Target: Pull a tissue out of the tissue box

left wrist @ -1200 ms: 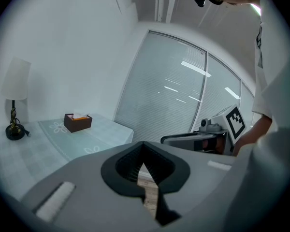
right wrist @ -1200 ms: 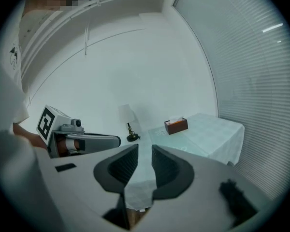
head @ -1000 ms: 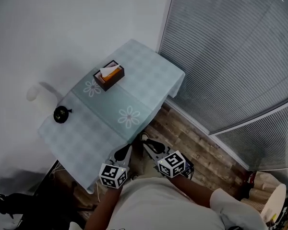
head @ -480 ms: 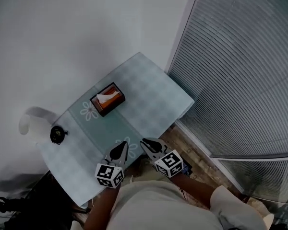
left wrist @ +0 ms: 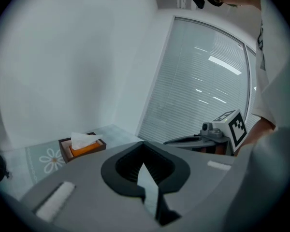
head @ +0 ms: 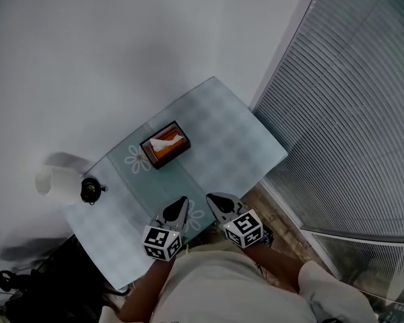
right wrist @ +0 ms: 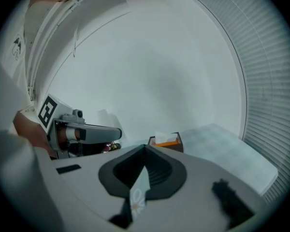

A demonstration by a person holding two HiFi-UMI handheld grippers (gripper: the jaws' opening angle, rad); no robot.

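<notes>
The brown tissue box (head: 165, 144) stands on the table with a white tissue (head: 163, 142) poking out of its orange top. It also shows in the left gripper view (left wrist: 82, 145) and the right gripper view (right wrist: 165, 141). Both grippers hover over the table's near edge, well short of the box. My left gripper (head: 182, 201) is shut and empty, its tips meeting (left wrist: 144, 142). My right gripper (head: 213, 198) is closing, its tips now together (right wrist: 145, 146) with nothing between them.
A pale checked cloth with daisy prints covers the small table (head: 236, 140). A black round object (head: 89, 190) and a white roll (head: 52, 182) sit at its left end. A wall lies behind, window blinds (head: 363, 113) to the right, wood floor below.
Both grippers have moved forward from the floor side to over the table's near edge, closer to the box. The right gripper's jaws have closed.
</notes>
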